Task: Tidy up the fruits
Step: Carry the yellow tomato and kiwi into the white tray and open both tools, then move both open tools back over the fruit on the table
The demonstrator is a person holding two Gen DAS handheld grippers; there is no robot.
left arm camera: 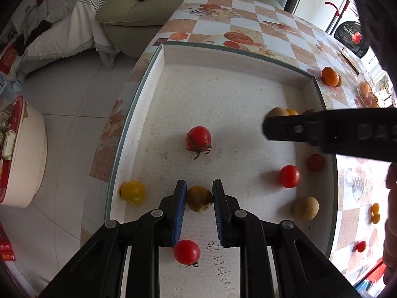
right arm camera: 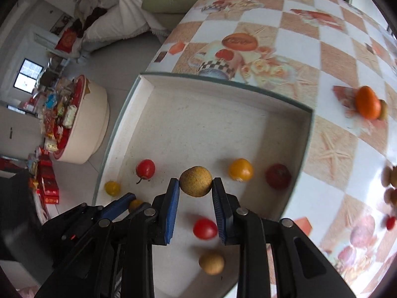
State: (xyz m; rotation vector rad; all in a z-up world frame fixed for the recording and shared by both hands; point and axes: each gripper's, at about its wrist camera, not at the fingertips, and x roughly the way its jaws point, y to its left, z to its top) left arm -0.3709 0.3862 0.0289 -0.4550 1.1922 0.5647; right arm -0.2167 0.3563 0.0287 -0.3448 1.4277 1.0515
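A white foam tray (left arm camera: 238, 57) (right arm camera: 223, 84) on the table holds several small fruits. My left gripper (left arm camera: 199, 188) is shut on an olive-brown tomato (left arm camera: 199, 198) low over the tray floor. A red tomato with stem (left arm camera: 198, 139) lies ahead of it, a yellow tomato (left arm camera: 133, 192) to its left, another red one (left arm camera: 186, 251) beneath it. My right gripper (right arm camera: 196, 185) is shut on a tan longan (right arm camera: 196, 181) held above the tray; its arm (left arm camera: 335, 130) crosses the left wrist view. Below it lie a red tomato (right arm camera: 205, 228) and a second longan (right arm camera: 211, 262).
An orange fruit (left arm camera: 330, 75) (right arm camera: 367, 102) sits on the checked tablecloth (right arm camera: 285, 37) beyond the tray. More small fruits lie on the cloth at right (right arm camera: 389, 186). The table's left edge drops to a tiled floor with a round white stool (right arm camera: 84, 129) and a sofa (left arm camera: 129, 12).
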